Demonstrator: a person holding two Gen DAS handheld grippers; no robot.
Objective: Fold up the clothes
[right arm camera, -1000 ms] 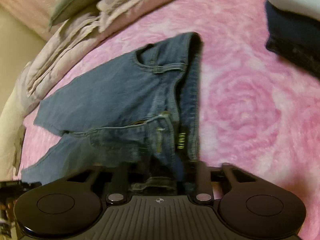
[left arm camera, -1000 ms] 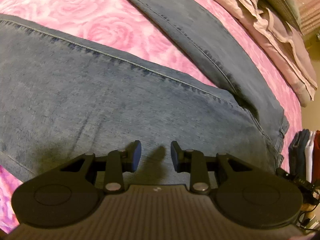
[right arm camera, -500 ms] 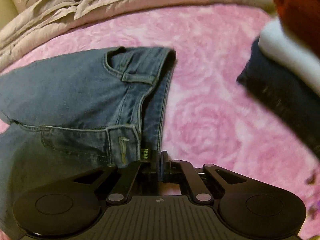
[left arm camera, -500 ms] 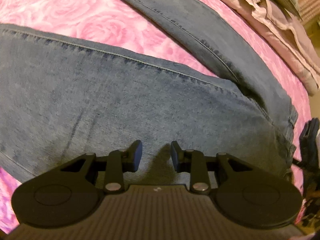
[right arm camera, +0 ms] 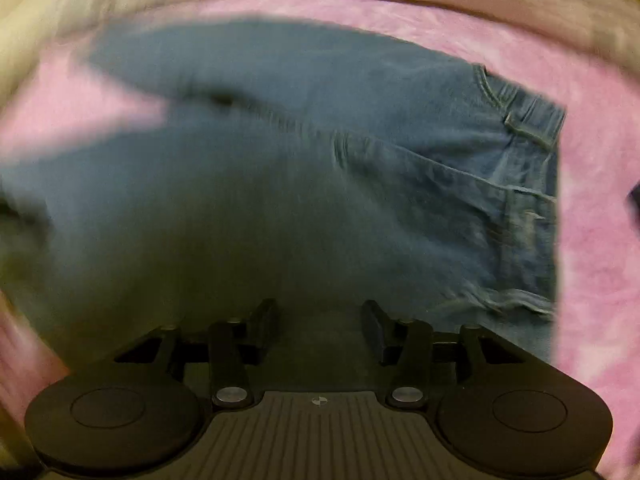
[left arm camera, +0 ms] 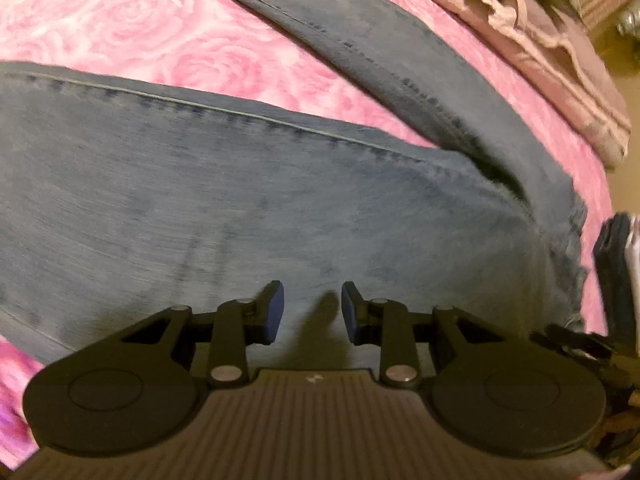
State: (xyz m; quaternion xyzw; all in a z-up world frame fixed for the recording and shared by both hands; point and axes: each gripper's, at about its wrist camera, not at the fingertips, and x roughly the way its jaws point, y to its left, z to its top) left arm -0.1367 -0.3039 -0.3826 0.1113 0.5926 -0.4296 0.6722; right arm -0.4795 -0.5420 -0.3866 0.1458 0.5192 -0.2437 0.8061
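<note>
Blue jeans (left arm camera: 248,200) lie spread across a bed's pink rose-patterned blanket (left arm camera: 132,20), legs splayed, waistband (right arm camera: 532,120) toward the right in the blurred right wrist view. Both the left gripper (left arm camera: 312,312) and right gripper (right arm camera: 320,328) hover over the denim, jaws apart, grasping nothing.

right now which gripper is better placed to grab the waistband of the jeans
Right. The right gripper is open over the jeans, with the waistband in its view. The left gripper, also open, sees only the legs.
</note>
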